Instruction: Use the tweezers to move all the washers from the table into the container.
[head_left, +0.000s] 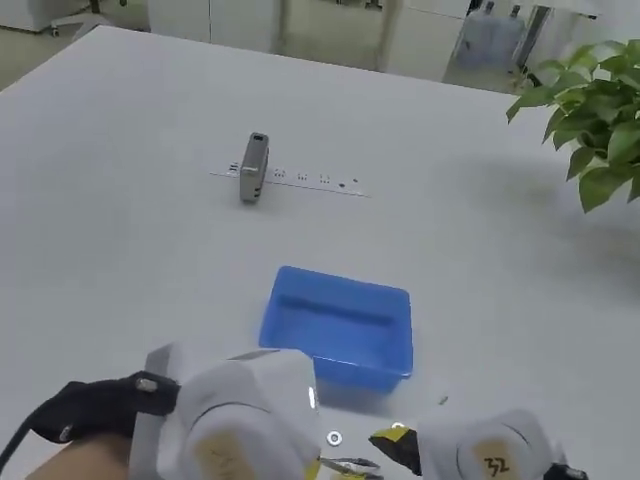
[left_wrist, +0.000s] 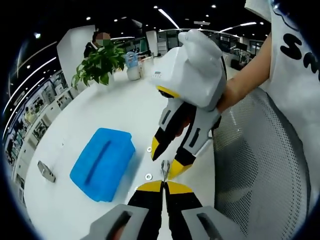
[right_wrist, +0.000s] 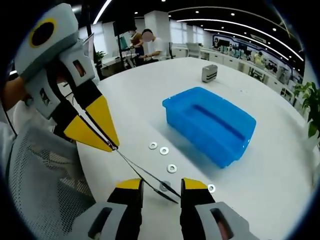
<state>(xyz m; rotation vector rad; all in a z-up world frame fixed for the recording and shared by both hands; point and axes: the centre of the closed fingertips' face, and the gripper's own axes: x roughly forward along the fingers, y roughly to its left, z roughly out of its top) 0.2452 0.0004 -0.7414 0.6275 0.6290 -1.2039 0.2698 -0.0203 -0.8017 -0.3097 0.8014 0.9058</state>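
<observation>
**My left tool (left_wrist: 163, 186) clamps the tweezers (left_wrist: 164, 169); my right tool (right_wrist: 162, 185) stands spread.**

Head view: the blue container (head_left: 350, 362) sits on the white tabletop (head_left: 120, 230), with one of the washers (head_left: 334, 437) just in front of it, between my tools. Left gripper view: my jaws meet on the tweezers, with washers lying beside the container. Right gripper view: the tweezers run between my parted jaws, and five washers lie on the tabletop near the container.

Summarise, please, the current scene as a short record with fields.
Left claw: shut on the tweezers
Right claw: open, one jaw on either side of the tweezers
Container: blue, open-topped, no washers visible inside
Washers: several lying loose on the table
</observation>
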